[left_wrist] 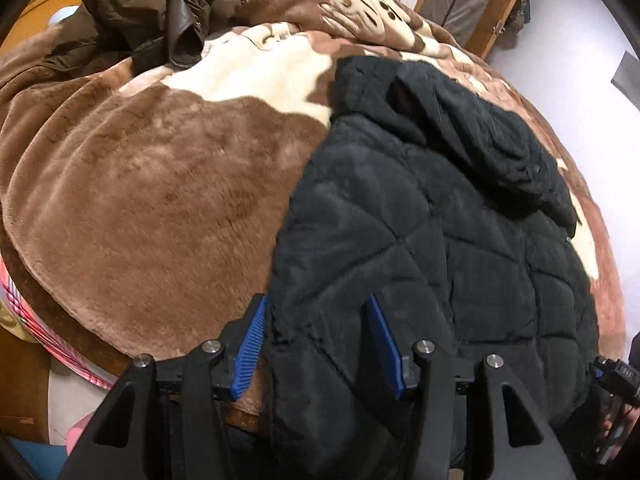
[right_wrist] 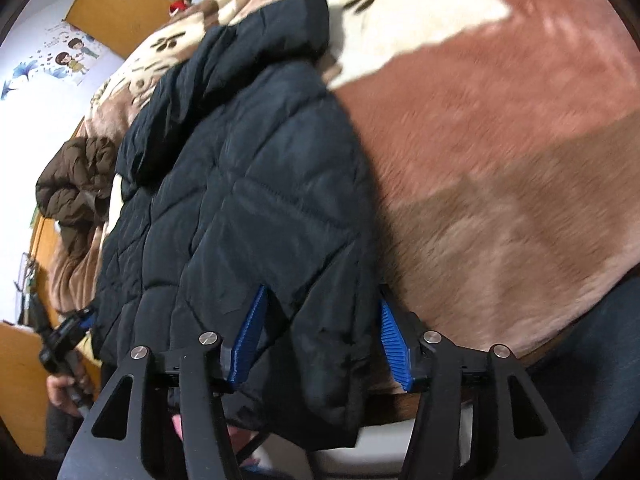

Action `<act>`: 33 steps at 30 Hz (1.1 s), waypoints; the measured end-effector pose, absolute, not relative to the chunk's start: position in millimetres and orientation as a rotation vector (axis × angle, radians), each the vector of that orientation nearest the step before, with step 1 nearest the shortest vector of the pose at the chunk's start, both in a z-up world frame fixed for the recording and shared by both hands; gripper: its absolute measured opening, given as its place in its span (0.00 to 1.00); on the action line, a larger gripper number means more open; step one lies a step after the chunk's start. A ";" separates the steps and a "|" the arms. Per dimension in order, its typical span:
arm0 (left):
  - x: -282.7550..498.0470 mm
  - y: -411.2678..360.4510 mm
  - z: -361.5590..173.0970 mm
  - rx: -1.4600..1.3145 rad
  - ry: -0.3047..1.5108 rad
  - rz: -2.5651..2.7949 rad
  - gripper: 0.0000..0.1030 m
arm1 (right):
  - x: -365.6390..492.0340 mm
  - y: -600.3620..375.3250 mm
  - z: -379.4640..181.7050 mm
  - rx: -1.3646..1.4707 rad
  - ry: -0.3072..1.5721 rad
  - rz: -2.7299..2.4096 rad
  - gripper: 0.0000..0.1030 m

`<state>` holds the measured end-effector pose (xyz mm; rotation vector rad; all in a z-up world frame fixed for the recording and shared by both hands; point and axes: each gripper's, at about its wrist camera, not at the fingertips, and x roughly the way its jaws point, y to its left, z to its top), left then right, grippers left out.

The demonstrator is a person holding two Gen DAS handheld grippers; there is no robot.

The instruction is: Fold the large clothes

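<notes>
A bed fills the room, spread with a plush blanket [left_wrist: 152, 184] in brown and cream patches, its pile soft and brushed. On it lies a black quilted jacket [left_wrist: 420, 240], back up, its diamond stitching puffing the smooth shell into padded panels; the hood [left_wrist: 472, 128] lies rumpled at the far end and the hem hangs over the bed's near edge. Bare blanket stretches wide on either side of the jacket, and a brown puffer coat [left_wrist: 132, 4] sits heaped well apart near the far corner, beside an orange wooden headboard [left_wrist: 36, 20].

The left gripper [left_wrist: 316, 344] stands at the jacket's left hem corner, its blue ribbed fingers [left_wrist: 248, 352] spread, one just off the cloth's edge over the blanket, the other over the quilting; the cloth lies between them unpinched. The right gripper [right_wrist: 320, 340] straddles the right hem corner the same way, its fingers [right_wrist: 394, 344] parted wide around the hanging fabric without pressing it.
</notes>
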<state>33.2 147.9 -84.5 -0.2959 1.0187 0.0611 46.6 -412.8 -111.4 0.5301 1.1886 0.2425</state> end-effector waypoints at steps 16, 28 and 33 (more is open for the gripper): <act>28.0 131.0 -72.0 -0.394 1.008 -0.019 0.17 | 43.7 -396.7 -88.0 0.575 1.145 0.362 0.15; 2.4 144.9 40.7 -0.508 0.720 -0.156 0.14 | 23.2 -438.5 28.9 0.649 0.803 0.469 0.13; -23.3 145.8 53.0 -0.543 0.709 -0.180 0.14 | -7.1 -444.1 42.7 0.683 0.780 0.484 0.13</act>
